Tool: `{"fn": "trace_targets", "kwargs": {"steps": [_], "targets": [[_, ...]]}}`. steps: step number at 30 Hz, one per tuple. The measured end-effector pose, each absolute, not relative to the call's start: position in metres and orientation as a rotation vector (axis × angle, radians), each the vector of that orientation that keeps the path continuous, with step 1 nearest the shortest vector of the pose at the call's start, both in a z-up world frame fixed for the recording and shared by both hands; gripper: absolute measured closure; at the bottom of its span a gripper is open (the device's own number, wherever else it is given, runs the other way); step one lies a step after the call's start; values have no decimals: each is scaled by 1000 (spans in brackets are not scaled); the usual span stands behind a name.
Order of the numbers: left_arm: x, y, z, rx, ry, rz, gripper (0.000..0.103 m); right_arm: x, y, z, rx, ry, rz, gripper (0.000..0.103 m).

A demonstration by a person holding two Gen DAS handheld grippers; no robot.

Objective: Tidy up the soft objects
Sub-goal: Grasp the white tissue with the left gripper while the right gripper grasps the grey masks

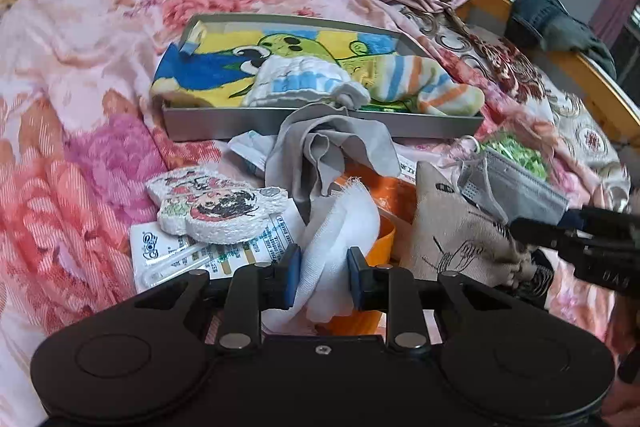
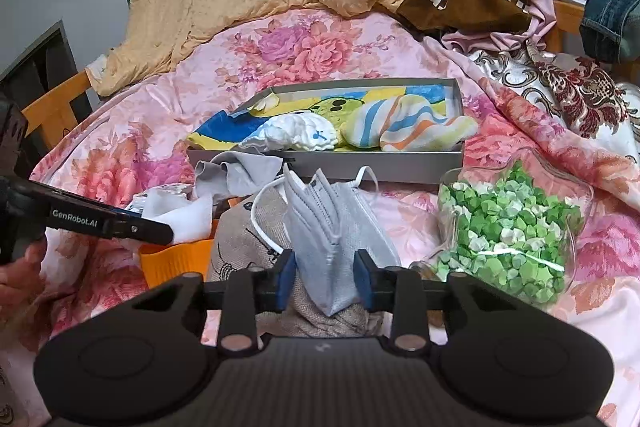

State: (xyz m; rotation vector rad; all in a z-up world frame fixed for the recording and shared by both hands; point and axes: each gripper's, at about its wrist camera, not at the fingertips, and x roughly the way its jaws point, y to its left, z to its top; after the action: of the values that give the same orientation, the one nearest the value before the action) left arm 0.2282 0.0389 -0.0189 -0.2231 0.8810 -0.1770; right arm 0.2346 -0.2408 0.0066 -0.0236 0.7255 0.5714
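My left gripper (image 1: 323,277) is shut on a white gauze cloth (image 1: 340,227) that rises from an orange cup (image 1: 386,241). In the right wrist view my right gripper (image 2: 325,281) is shut on a folded grey face mask (image 2: 328,223), which lies over a beige printed pouch (image 2: 240,247). The same mask (image 1: 516,187) shows at the right of the left wrist view, with the right gripper's fingers (image 1: 536,231) on it. Behind both stands a grey box (image 1: 320,125) that holds a cartoon towel (image 1: 208,71), a white sock (image 1: 296,79) and a striped sock (image 1: 424,83).
A crumpled grey cloth (image 1: 320,147) lies before the box. A cartoon sponge (image 1: 220,207) rests on white packets (image 1: 180,255) at the left. A glass jar of green paper stars (image 2: 508,231) lies at the right. Quilts and clothes pile along the back of the floral bed (image 1: 80,147).
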Motion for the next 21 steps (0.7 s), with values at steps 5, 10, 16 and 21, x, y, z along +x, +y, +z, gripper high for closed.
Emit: {"fn": "trace_targets", "kwargs": {"steps": [5, 10, 16, 21], "targets": [[229, 34, -18, -202, 893, -175, 89, 228, -240, 8, -37, 709, 569, 85], [223, 37, -16, -234, 888, -161, 92, 221, -237, 14, -50, 675, 576, 89], [213, 42, -3, -267, 846, -152, 93, 215, -238, 24, -39, 635, 578, 91], [209, 46, 13, -286, 796, -167, 93, 215, -239, 33, -20, 600, 582, 91]]}}
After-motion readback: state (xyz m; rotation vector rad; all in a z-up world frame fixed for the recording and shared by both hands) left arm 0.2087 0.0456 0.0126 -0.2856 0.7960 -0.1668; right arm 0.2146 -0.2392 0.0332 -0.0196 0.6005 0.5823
